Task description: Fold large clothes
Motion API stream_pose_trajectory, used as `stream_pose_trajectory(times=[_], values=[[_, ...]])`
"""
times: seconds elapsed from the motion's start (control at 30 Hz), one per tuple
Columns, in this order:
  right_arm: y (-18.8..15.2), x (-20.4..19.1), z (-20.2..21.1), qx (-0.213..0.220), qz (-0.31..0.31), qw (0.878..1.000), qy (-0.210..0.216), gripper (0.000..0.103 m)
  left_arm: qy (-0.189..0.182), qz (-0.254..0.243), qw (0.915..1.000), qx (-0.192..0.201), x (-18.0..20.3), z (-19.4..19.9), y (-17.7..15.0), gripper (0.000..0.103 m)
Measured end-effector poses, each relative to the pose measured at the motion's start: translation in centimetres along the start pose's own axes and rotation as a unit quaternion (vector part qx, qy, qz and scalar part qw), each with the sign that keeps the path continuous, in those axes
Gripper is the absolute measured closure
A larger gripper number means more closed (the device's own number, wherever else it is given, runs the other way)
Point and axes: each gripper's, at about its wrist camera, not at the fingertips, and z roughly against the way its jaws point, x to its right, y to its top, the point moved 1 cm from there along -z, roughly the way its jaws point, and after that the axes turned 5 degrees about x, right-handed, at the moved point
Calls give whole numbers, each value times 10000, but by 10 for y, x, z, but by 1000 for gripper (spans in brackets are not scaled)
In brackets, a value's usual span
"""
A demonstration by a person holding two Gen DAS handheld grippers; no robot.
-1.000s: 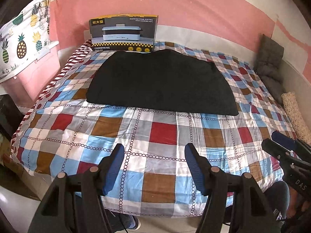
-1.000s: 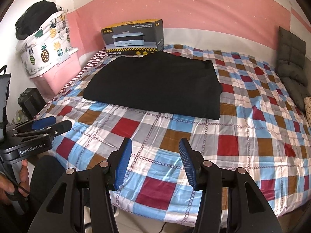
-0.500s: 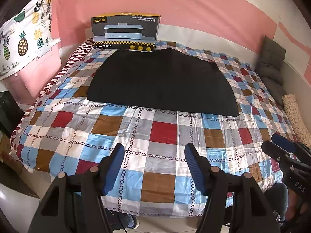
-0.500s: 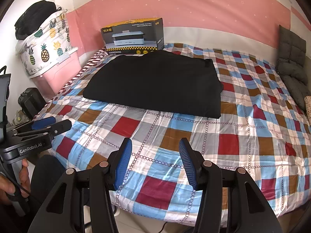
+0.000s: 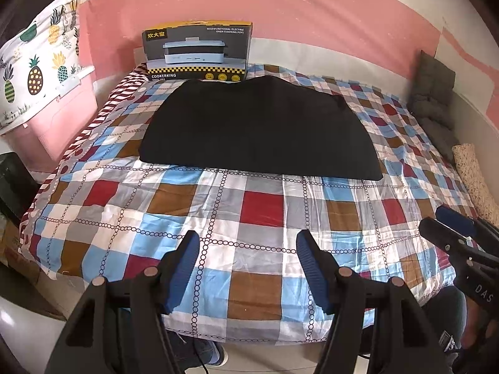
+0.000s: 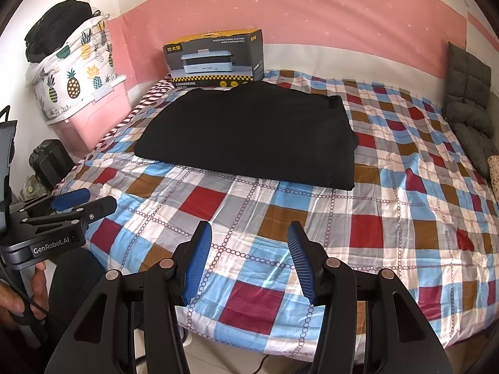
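A black garment (image 5: 259,127) lies folded flat in a wide slab on the checked bedspread (image 5: 259,205), toward the far side of the bed; it also shows in the right wrist view (image 6: 249,134). My left gripper (image 5: 246,268) is open and empty, held above the bed's near edge, well short of the garment. My right gripper (image 6: 246,261) is open and empty, also over the near edge. Each gripper shows in the other's view: the right one at the right edge (image 5: 449,227), the left one at the left edge (image 6: 84,201).
A cooker box (image 5: 196,53) stands against the pink wall behind the garment. A pink storage bin (image 6: 96,118) with a pineapple-print bundle (image 6: 71,74) sits left of the bed. Grey cushions (image 6: 467,99) lean at the right.
Both grippers stayed open and almost still; the left view shifted slightly, and the garment did not move.
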Motion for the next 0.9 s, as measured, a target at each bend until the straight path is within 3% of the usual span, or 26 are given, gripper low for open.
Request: stream_pose_trajectory(times=[0.9], values=[[-1,-2,1,6,2,10000,-1,52,-76,42,10000,-34,-2,11,-4,36]])
